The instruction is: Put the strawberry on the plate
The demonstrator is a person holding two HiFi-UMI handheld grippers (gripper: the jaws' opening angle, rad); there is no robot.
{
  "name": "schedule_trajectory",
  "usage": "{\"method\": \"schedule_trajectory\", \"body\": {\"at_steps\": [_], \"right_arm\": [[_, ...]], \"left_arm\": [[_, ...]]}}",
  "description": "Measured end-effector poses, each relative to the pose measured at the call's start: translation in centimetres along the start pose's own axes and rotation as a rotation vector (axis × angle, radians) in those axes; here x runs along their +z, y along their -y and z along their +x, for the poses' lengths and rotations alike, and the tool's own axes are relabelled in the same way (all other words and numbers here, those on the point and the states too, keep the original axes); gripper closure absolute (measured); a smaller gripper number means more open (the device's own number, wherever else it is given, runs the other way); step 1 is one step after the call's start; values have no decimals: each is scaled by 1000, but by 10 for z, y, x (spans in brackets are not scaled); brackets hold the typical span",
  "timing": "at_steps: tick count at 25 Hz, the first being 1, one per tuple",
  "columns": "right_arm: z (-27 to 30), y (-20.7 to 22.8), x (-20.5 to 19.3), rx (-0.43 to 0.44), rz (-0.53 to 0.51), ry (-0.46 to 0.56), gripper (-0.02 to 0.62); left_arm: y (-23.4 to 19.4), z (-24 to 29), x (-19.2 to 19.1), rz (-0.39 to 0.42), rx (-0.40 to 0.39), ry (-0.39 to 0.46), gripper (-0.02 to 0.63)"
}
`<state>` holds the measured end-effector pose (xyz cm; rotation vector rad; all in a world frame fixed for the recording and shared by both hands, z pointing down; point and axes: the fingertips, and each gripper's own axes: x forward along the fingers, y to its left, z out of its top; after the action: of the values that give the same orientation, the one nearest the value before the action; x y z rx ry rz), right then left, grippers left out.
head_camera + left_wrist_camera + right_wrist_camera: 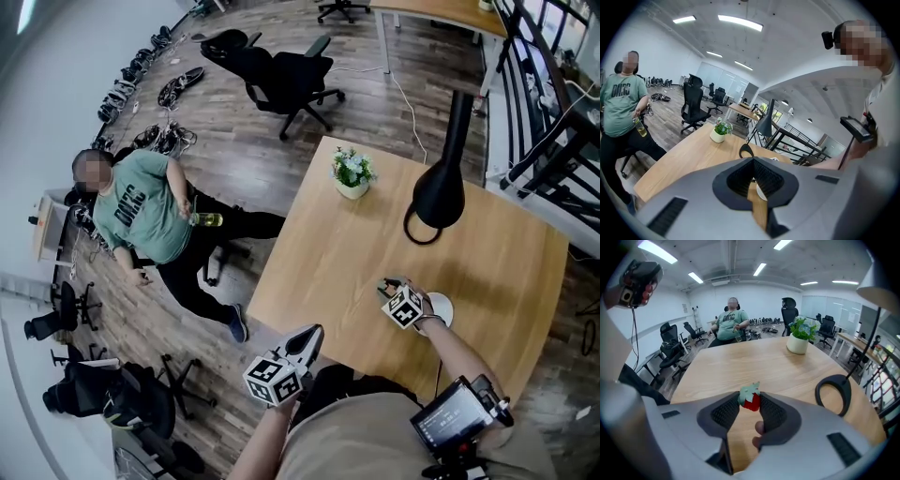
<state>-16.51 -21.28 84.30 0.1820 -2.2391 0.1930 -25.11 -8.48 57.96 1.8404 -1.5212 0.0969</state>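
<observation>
A small red strawberry (751, 399) with a green leaf cap sits pinched between the black pads of my right gripper (750, 402), lifted off the wooden table (764, 362). In the head view my right gripper (392, 283) hovers over the table's near right part, just left of the white plate (443, 308). My left gripper (314, 336) hangs at the table's front edge, its tips together and nothing in them. In the left gripper view its jaws (752, 161) meet at the tip, and a sliver of the plate (761, 191) shows behind them.
A black desk lamp (441, 187) with a ring base (422, 230) stands on the table's far right. A small potted plant (352, 173) sits at the far edge. A person (141, 211) sits on the floor side to the left, among office chairs (281, 80).
</observation>
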Motion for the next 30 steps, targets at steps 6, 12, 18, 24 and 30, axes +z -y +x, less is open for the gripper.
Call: {"method": "schedule_trajectory", "body": {"at_steps": [6,12,18,24,30], "right_arm": [[-54,-1,20,-29,81,109,457],[-105,-4,36,-49,132,210,457],[-155,-8,53,-67,130,312,457],[-205,-12,69,-97,118,390,459],[-259,-15,83,-133,115,458,459]], "left_arm": [[19,6,-8,13,-38,6,603],[36,10,-16,10,-70,11,603],[54,17,-21,15,-106,26,603],[70,22,-16,25,-141,57,603],[85,24,-8,32,-169,80,603]]}}
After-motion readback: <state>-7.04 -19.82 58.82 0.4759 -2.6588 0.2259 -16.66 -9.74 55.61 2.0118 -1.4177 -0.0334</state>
